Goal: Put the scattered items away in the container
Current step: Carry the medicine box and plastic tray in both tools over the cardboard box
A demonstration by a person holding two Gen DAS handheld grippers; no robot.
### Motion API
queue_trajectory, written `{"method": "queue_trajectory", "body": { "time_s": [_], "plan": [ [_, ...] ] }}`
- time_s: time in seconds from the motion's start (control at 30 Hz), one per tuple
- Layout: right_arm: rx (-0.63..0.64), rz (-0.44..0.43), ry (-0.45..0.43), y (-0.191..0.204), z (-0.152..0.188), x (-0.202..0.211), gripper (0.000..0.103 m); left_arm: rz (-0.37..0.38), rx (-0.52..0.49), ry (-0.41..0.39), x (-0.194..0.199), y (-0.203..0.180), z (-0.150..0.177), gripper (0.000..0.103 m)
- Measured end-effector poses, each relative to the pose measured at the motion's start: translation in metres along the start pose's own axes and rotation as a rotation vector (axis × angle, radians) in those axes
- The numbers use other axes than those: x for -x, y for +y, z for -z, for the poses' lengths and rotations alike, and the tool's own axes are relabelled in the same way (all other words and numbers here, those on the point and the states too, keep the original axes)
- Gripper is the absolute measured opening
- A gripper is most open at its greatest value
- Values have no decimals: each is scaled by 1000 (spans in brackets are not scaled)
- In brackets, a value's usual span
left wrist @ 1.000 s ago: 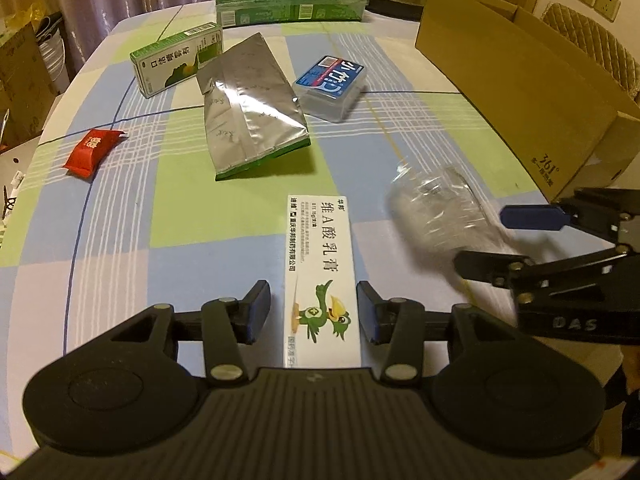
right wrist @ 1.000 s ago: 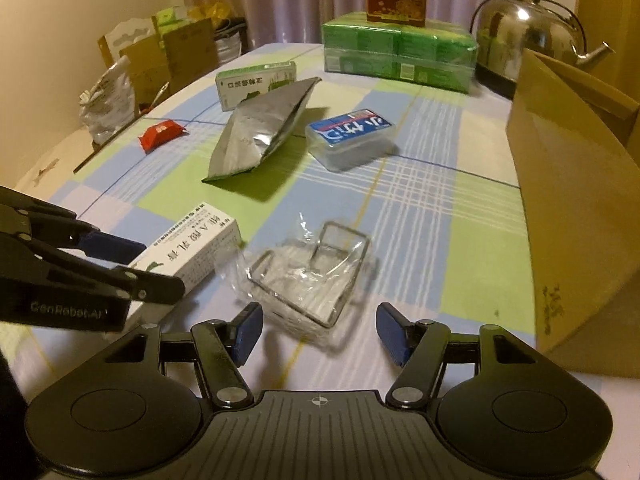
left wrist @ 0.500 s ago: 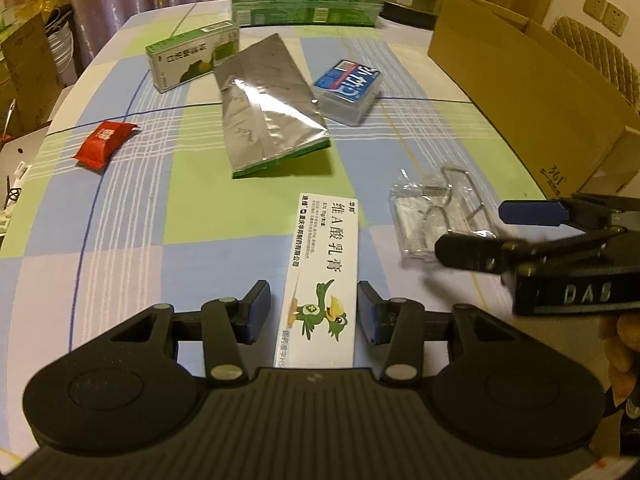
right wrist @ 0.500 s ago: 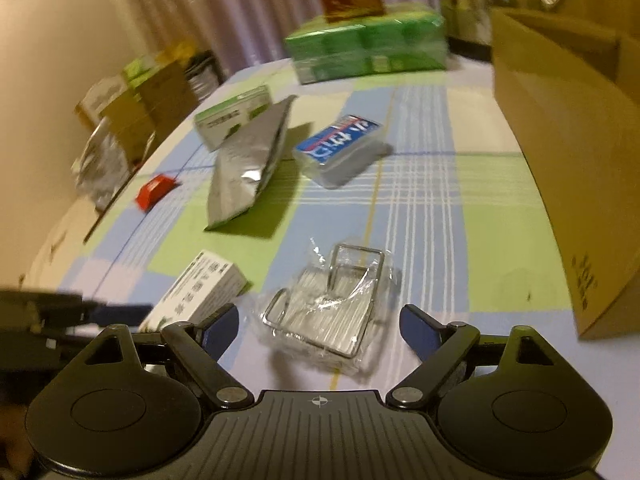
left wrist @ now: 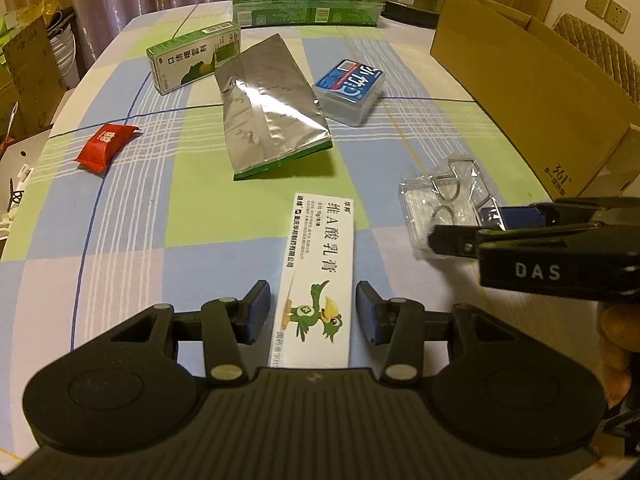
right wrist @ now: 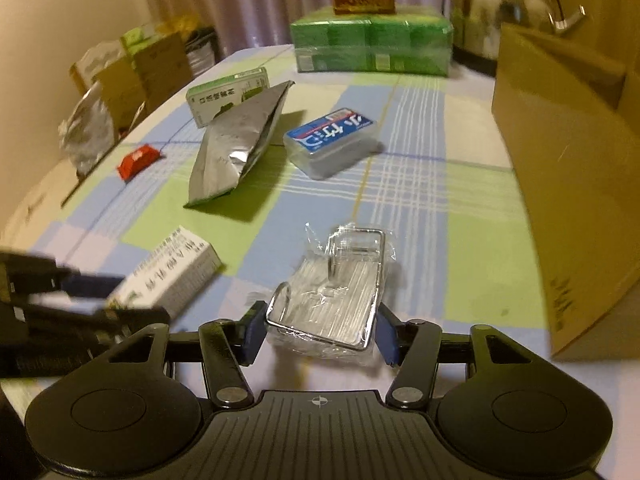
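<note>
Six loose items on the counter (left wrist: 120, 216), one cardboard box (left wrist: 532, 92) at the right. Left claw (left wrist: 314, 312) straddles the white ointment box (left wrist: 318, 276), pads not quite touching. Right claw (right wrist: 320, 330) has just been closing, now pinching the plastic-wrapped wire rack (right wrist: 340, 292) on the counter.

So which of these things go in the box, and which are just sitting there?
For tidying:
white ointment box
wrapped wire rack
silver foil bag
blue-lidded case
green and white carton
red packet
cardboard box, the container

Probably just lying about:
green pack stack
kettle
</note>
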State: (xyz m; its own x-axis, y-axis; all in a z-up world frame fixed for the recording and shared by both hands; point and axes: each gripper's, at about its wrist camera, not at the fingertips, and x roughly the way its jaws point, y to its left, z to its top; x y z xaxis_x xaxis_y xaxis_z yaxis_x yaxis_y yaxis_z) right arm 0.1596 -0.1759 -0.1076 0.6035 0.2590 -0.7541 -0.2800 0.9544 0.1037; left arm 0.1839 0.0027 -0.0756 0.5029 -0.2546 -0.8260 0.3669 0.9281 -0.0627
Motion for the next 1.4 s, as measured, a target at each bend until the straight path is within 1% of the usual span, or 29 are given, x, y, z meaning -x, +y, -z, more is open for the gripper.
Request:
{"method": "queue_trajectory", "body": {
  "time_s": [0.2, 0.3, 0.4, 0.43, 0.5, 0.6, 0.77, 0.97, 1.2, 1.4],
  "plan": [
    [17, 19, -5, -16, 12, 18, 53, 6, -4, -5, 1, -3, -2, 41],
    [3, 15, 2, -20, 16, 21, 53, 1, -4, 2, -2, -4, -4, 42],
    [0, 10, 2, -20, 18, 22, 53, -10, -24, 18, -7, -6, -5, 42],
    [0, 7, 1, -20, 18, 22, 53, -17, -35, 24, -9, -7, -5, 41],
    [5, 1, -6, -19, 18, 25, 53, -36, -66, 37, -12, -11, -4, 33],
    [20, 1, -23, -17, 16, 32, 53, -46, -74, 35, -9, -13, -2, 33],
    [30, 9, -56, -17, 14, 53, 53, -37, -63, 15, 8, -18, -2, 33],
    [42, 28, -102, -17, 16, 89, 53, -18, -68, -35, 38, -33, -9, 33],
    [21, 52, -151, -27, 26, 132, 53, 6, -100, -73, 68, -64, -14, 33],
    [-5, 87, -194, -45, 37, 169, 53, 30, -136, -93, 87, -98, -13, 33]
  ]
}}
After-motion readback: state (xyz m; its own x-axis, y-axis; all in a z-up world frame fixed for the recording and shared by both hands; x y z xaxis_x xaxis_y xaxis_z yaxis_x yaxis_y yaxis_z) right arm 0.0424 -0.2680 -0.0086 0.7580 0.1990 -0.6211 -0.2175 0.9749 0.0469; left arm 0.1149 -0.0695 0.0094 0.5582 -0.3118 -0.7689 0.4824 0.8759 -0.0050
